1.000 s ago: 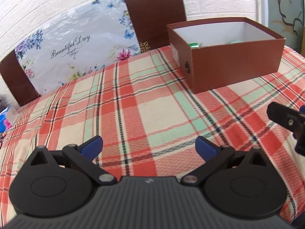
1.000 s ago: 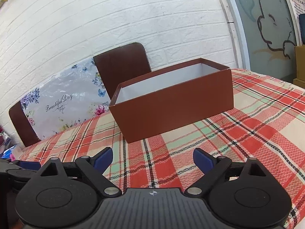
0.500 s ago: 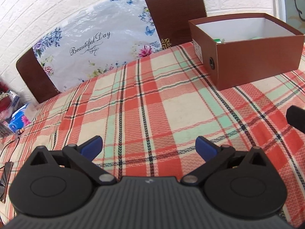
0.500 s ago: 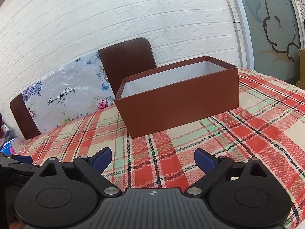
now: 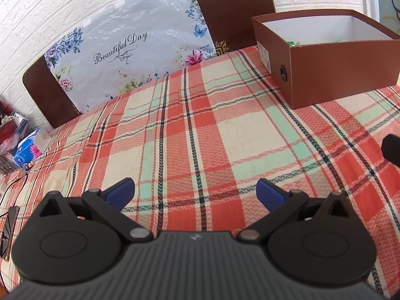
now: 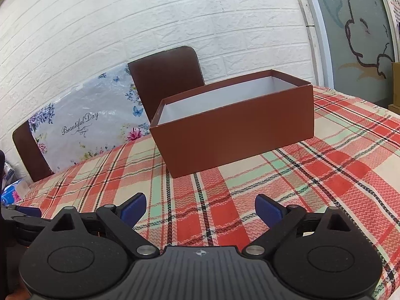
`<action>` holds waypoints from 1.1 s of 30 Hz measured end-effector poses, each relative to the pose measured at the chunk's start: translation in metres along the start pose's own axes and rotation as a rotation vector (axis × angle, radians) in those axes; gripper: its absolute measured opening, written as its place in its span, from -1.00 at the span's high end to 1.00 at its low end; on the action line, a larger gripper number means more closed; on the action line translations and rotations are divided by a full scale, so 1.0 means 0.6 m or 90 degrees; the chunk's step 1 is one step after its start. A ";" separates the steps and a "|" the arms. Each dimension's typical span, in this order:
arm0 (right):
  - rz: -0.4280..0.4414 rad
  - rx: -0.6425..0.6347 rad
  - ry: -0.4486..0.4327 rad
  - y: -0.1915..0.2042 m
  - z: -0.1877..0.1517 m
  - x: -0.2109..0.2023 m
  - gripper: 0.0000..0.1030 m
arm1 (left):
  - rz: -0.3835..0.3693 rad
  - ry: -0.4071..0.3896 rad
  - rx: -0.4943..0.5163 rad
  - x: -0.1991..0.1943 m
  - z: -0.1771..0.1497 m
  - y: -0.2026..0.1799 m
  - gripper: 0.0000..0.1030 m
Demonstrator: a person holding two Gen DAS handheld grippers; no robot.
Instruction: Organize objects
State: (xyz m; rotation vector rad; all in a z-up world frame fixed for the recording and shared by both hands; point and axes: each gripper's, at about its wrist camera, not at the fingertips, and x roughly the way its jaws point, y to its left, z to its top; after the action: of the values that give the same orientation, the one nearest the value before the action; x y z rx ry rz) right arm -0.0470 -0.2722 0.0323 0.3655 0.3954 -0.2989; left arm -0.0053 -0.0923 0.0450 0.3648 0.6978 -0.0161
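Shoebox, brown outside and white within, stands lidless on the bench under its red, cream and green plaid cloth. It is the only place I can see for gathering things. From my left side I glimpse green-and-white items already lying inside, too little of them showing to name. No loose object rests on the cloth between me and the box in either view, so I judge the sorting is nearly done or the next piece lies out of sight.

The box sits ahead of my right jaws, a little to their right, with its long side turned toward them and its long axis running left to right and away. From my left jaws it lies well off to the upper right, short end with the round eyelet facing them. My right hand is the nearer one for any drop into the box.

Both pairs of jaws are spread wide, blue pads well apart, gripping nothing and touching nothing; they hang above bare cloth.

Farther out, two brown chair backs stand behind the bench against the white brick wall, with a flowered "Beautiful Day" bag leaning between them. A tissue packet sits at the far left edge.
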 end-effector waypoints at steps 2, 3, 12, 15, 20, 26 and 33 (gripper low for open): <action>0.001 0.000 0.000 0.000 -0.001 -0.001 -0.82 | -0.004 0.001 0.004 -0.001 -0.002 -0.002 -1.00; 0.001 0.000 0.000 -0.001 -0.001 -0.001 -0.82 | -0.007 0.001 0.005 -0.002 -0.002 -0.003 -1.00; 0.001 0.008 0.002 -0.002 -0.003 -0.001 -0.82 | -0.006 0.007 0.020 -0.003 -0.004 -0.013 -1.00; 0.002 0.009 0.003 -0.003 -0.003 0.000 -0.82 | -0.003 0.009 0.021 -0.003 -0.004 -0.014 -1.00; 0.002 0.009 0.006 -0.003 -0.004 0.002 -0.82 | 0.001 0.015 0.023 -0.001 -0.005 -0.016 -1.00; 0.003 0.008 0.011 -0.007 -0.006 0.006 -0.82 | -0.002 0.025 0.024 0.005 -0.006 -0.017 -1.00; 0.002 0.010 0.015 -0.006 -0.008 0.007 -0.82 | -0.003 0.036 0.024 0.010 -0.009 -0.019 -1.00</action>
State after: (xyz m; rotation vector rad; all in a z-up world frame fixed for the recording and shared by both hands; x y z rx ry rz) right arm -0.0462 -0.2745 0.0250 0.3847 0.4157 -0.2957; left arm -0.0056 -0.1003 0.0338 0.4005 0.7547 -0.0235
